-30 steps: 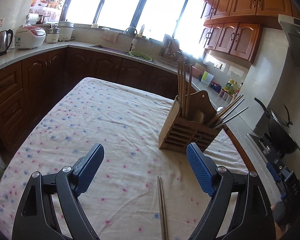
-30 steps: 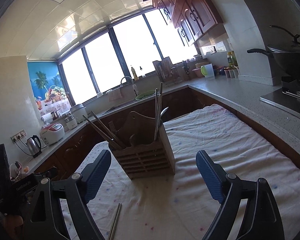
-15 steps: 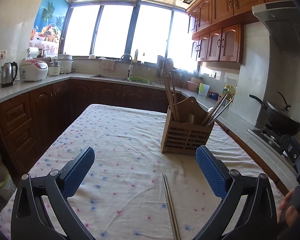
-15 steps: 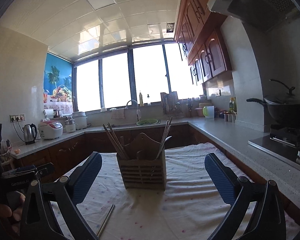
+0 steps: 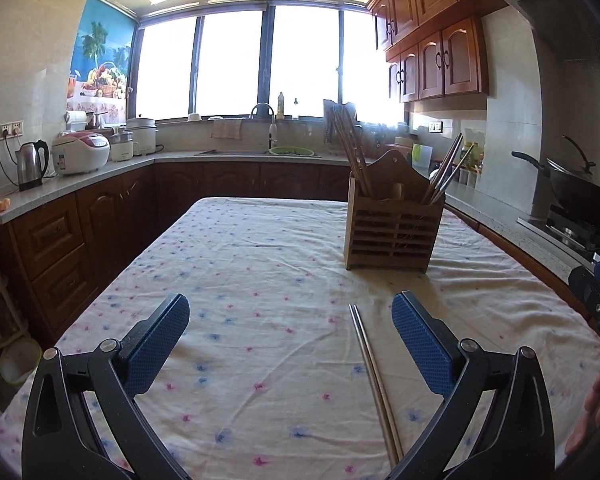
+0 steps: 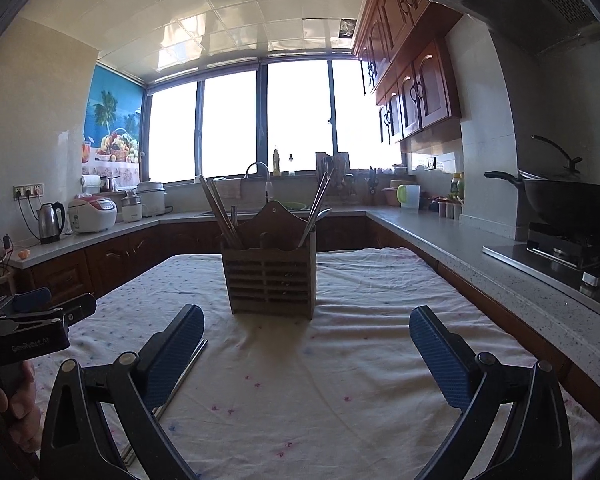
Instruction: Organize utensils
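Two blue pads of my left gripper [image 5: 290, 322] sit at the bottom of my left view, spread wide apart with nothing between them. On the flowered tablecloth [image 5: 260, 264] lies a pair of metal chopsticks [image 5: 374, 376], flat, just beside my right-hand pad [image 5: 420, 344] in the lower middle of the frame, and they do not touch it. Farther back, right of the middle, stands the wooden utensil holder [image 5: 392, 236], upright, with chopsticks poking out of its left and right parts. Near the right edge I see a bit of my right gripper [image 5: 598, 292]. Now my right view: my right gripper [image 6: 306, 338] is spread wide too, and grips nothing. The wooden utensil holder [image 6: 270, 276] stands in the middle of the frame, above the gap between my pads. The metal chopsticks [image 6: 180, 380] lie at the lower left, partly hidden behind my left-hand pad [image 6: 174, 356]. My left gripper [image 6: 40, 316] shows at the left edge.
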Tool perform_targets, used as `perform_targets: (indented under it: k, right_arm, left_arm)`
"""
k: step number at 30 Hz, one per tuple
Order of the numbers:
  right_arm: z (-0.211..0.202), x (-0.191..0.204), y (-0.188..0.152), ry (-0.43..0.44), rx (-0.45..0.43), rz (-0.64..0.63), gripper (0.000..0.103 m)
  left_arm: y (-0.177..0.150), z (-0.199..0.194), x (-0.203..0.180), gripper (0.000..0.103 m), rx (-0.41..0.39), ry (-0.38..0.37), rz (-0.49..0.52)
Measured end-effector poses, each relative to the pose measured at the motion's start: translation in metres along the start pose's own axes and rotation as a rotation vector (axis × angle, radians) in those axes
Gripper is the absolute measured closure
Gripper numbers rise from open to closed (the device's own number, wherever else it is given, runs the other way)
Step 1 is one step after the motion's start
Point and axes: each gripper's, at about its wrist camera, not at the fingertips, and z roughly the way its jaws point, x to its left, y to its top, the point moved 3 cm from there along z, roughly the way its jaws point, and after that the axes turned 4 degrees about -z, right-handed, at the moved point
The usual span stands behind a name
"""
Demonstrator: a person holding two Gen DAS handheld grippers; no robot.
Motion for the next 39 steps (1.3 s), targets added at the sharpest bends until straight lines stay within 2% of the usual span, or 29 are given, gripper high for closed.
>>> perform_targets:
  k: [39]
  right_arm:
    - [-0.011,-0.019,-0.022,-0.024,0.024,0.051,0.0]
  left_arm:
    - [-0.017,-0.008,-0.016,0.0,0.028,0.003,0.056]
